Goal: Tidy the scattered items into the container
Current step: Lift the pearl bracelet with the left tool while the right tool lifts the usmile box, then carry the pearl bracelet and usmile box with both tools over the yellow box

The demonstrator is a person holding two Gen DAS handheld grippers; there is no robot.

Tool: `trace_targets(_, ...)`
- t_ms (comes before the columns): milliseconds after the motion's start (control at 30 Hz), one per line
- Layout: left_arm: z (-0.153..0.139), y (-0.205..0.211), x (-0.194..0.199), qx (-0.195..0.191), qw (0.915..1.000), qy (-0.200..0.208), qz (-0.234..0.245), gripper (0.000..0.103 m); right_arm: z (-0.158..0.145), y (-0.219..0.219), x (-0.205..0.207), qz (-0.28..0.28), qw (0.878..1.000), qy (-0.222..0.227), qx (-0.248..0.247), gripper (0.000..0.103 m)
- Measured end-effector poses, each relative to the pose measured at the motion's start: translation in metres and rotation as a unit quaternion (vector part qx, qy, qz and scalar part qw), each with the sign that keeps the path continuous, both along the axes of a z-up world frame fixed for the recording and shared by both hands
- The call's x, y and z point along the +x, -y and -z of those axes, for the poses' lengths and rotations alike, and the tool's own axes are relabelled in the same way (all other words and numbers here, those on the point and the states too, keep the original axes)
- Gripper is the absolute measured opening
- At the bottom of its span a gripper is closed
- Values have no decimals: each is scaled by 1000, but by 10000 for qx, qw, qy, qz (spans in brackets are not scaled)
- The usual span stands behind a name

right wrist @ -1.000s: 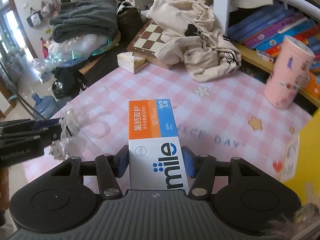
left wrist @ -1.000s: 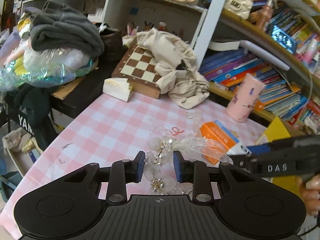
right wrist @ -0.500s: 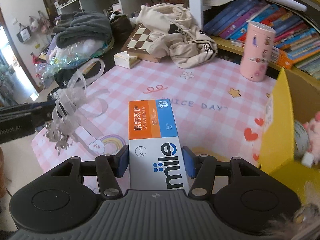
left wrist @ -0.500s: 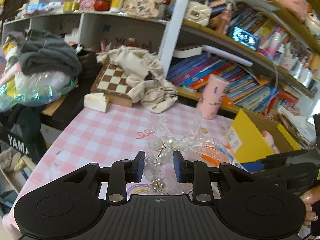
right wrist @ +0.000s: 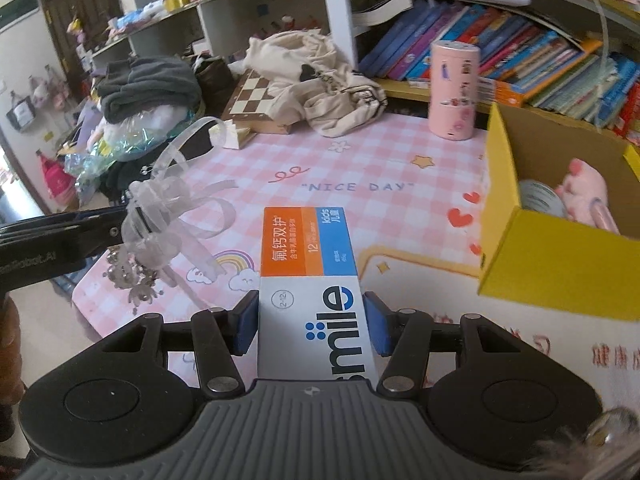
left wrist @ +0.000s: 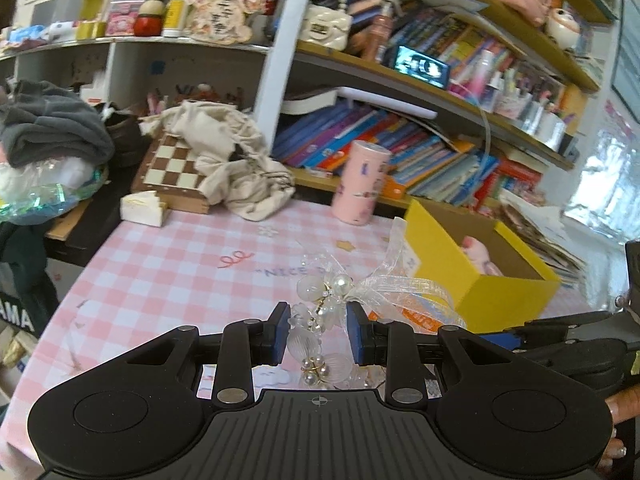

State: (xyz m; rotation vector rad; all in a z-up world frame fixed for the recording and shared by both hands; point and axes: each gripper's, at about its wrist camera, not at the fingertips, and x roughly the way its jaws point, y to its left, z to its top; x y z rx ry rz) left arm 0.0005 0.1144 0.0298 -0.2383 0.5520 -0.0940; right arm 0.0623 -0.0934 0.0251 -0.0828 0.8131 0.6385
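My left gripper (left wrist: 319, 332) is shut on a pearl-and-ribbon hair ornament (left wrist: 328, 304), held above the pink checked tablecloth (left wrist: 180, 264). The ornament also shows in the right wrist view (right wrist: 160, 224), hanging from the left gripper at the left edge. My right gripper (right wrist: 312, 326) is shut on a white, orange and blue toothpaste box (right wrist: 308, 264), held above the table. The yellow cardboard box (left wrist: 480, 276) stands to the right of both grippers; in the right wrist view (right wrist: 540, 248) it holds a pink plush toy (right wrist: 588, 192) and a roll of tape (right wrist: 540, 200).
A pink cylinder (right wrist: 454, 92) stands at the table's far edge by the bookshelf. A chessboard (left wrist: 172, 168) with a beige cloth bag (left wrist: 236, 164) and a white block (left wrist: 142, 208) lie at the far left. Grey clothes (left wrist: 52, 128) are piled beyond the left edge.
Both grippers have moved right and higher with their items still held. The yellow box has come into closer view on the right of both views.
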Motion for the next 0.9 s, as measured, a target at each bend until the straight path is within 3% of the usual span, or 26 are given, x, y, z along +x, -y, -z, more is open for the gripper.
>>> trace_targets(400, 1, 28, 5, -105, 9971, 57, 757, 28, -1, 41, -26, 826, 9965, -63, 45, 51)
trace_targets(900, 7, 71, 23, -287, 9859, -52, 1648, 29, -9, 99, -41, 1885, 9820, -19, 90, 51)
